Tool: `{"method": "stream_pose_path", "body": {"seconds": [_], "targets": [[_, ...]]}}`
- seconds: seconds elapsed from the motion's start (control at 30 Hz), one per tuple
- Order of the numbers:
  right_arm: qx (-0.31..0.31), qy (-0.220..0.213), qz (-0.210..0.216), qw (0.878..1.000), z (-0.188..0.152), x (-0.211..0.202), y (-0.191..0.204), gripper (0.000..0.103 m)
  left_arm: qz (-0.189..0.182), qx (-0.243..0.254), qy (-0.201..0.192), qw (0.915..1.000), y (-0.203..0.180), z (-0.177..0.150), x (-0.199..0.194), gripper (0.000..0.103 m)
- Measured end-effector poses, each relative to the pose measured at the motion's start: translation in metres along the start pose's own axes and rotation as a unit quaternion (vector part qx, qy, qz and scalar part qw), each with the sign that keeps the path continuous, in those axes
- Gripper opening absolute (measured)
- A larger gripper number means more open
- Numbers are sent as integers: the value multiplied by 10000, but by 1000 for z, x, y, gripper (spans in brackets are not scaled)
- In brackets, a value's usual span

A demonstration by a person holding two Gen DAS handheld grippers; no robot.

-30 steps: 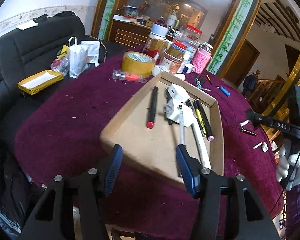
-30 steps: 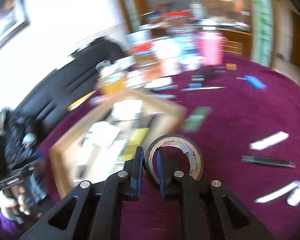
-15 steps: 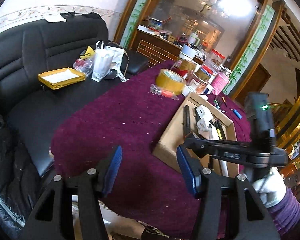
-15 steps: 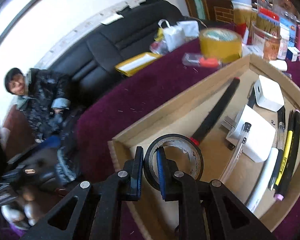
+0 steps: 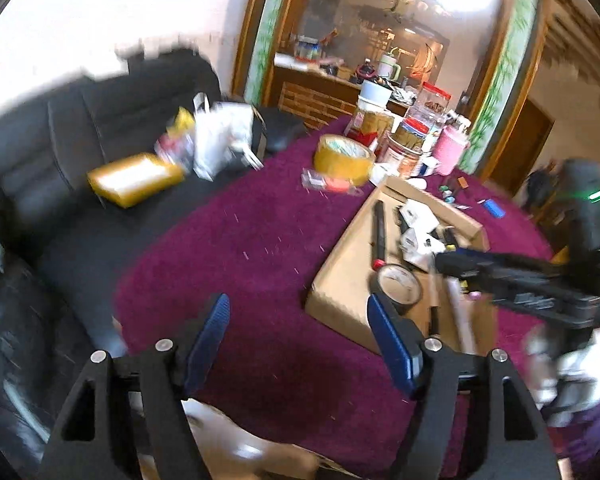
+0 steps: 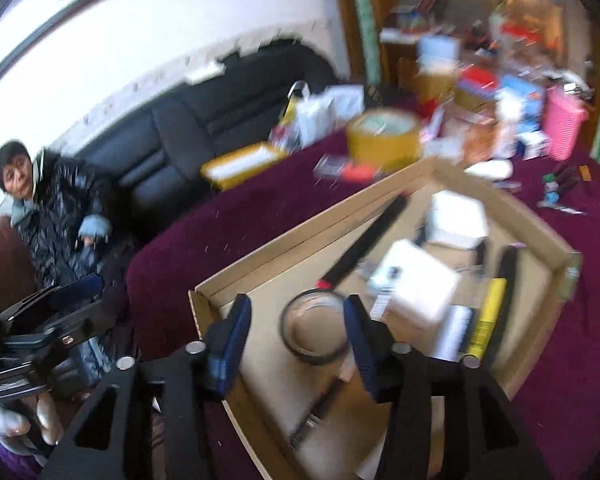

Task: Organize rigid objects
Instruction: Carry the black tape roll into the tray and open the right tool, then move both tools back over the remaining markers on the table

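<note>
Tape roll [image 6: 315, 330]: flat in box [image 6: 204, 298], near corner. Light, stiff ring; grip across wall. My right claw [image 6: 296, 334] open around it, not touching; left claw [image 5: 298, 340] open, empty.

This is a home, a living or dining room. A black leather sofa [image 5: 100, 128] stands along a white wall, with a framed picture [image 6: 56, 4] hanging above it. A table under a purple cloth [image 5: 240, 248] is crowded at its far side with jars [image 5: 428, 108], tins and a pink cup [image 5: 454, 150]. Behind it, a wood-framed doorway [image 5: 256, 28] with green bamboo panels leads to a counter [image 5: 320, 88] with a kettle. A person in a dark puffer jacket [image 6: 56, 216] sits beside the sofa.
</note>
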State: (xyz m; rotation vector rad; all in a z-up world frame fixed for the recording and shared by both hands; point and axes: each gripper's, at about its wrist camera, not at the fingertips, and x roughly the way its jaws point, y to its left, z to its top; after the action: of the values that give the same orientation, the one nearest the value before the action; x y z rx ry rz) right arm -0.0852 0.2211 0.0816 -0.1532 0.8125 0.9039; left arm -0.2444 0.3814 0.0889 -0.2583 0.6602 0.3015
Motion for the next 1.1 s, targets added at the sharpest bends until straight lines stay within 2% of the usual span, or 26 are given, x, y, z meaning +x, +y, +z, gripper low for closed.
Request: {"method": "stream_pose_path", "body": {"seconds": [0.07,0.13,0.37,0.6,0.87,1.1], "targets": [[79,-263,-193,9994,-8,-20,-8,63,455,429,-285,9976,-23,0,-6,76],[172,-494,-432,9977,-21,-41,-20,68,742,784,-477,9930,-44,1,-10,79],[855,-703,-922,9896,-65,-92,-84,69,1134,1610,-557,9788,-104,-1,-14,83],[1410,-876,-1402,9761,-98,-134,-144,69,1096,2006,-552,9720,-148,-6,-25,83],[1867,-1094,-1576,9635,-131,-171,-180,69,1032,2421,-466,9636,-189,-14,-29,83],[2203,-1175,-1689,9535,-152,-190,-210,69,791,2616,-244,9616,-214,-21,-23,83]]}}
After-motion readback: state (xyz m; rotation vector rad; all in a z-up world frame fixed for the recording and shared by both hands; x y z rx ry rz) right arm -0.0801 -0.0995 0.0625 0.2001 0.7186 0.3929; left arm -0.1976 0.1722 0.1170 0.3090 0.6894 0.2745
